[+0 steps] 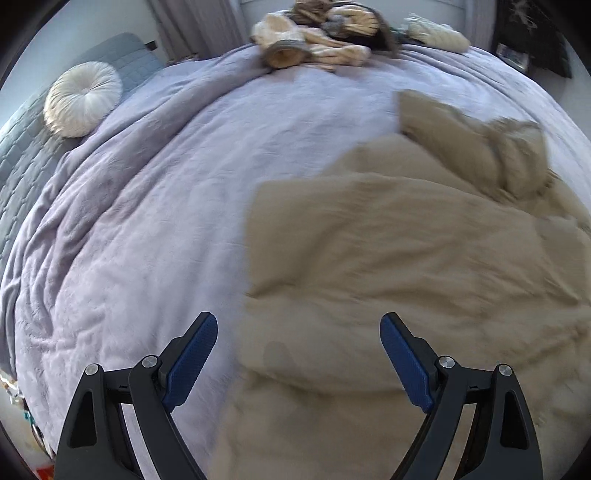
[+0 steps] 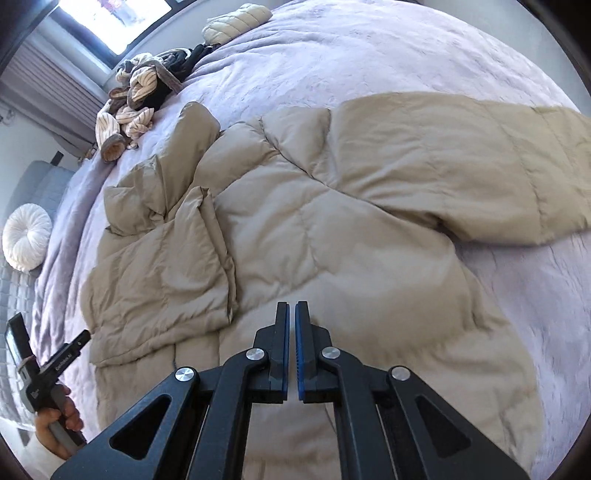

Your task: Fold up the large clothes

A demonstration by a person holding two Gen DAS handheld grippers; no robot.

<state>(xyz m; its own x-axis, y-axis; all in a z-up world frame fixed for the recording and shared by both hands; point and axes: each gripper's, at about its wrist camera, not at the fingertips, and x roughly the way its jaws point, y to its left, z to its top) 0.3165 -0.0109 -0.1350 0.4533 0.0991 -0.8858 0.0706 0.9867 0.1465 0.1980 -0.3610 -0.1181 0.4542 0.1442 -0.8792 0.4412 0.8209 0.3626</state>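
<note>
Bed (image 2: 369,44) under a lilac blanket (image 1: 155,229), with a tan puffer jacket (image 2: 332,229) spread across its near half.

Jacket quilted in wide panels, lying mostly flat; one sleeve (image 2: 480,162) stretches out to the right in the right wrist view, while the other side is folded in over the body and bunches into rumpled creases near the collar. Farther up the bed lies a heap of striped cream and dark clothes (image 2: 136,107), well apart from the jacket, with a pale quilted garment (image 2: 236,20) beyond it. A round white pleated cushion (image 1: 83,98) sits on grey bedding at the bed's edge. Left hand-held gripper (image 1: 298,325) hangs over the jacket's edge, jaws wide and empty, gripped by a hand (image 2: 61,421). Right hand-held gripper (image 2: 291,306) hovers above the jacket's lower part, jaws pressed together with nothing between them.
</note>
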